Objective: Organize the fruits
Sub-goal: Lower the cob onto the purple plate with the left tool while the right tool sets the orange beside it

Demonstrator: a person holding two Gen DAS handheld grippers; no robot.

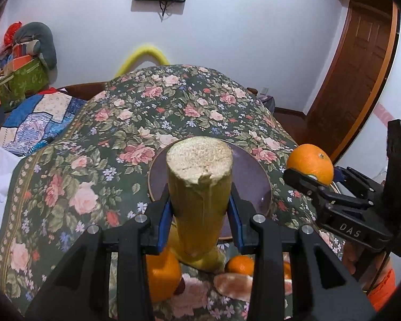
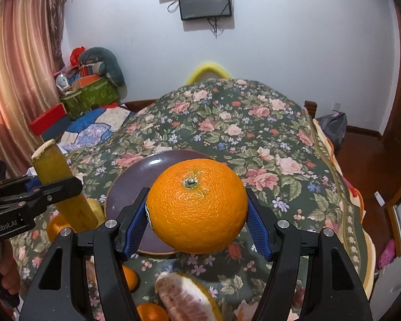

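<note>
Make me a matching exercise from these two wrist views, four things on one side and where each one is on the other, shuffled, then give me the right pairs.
Things:
1. large orange
2. yellow-green stalk
3. purple plate
4. peeled citrus piece

Places:
A. lying on the floral cloth, nothing on it
B. gripped in the left claw
C. on the cloth, near the camera, beside small oranges
D. gripped in the right claw

Pairs: 1-D, 2-B, 3-A, 4-C
</note>
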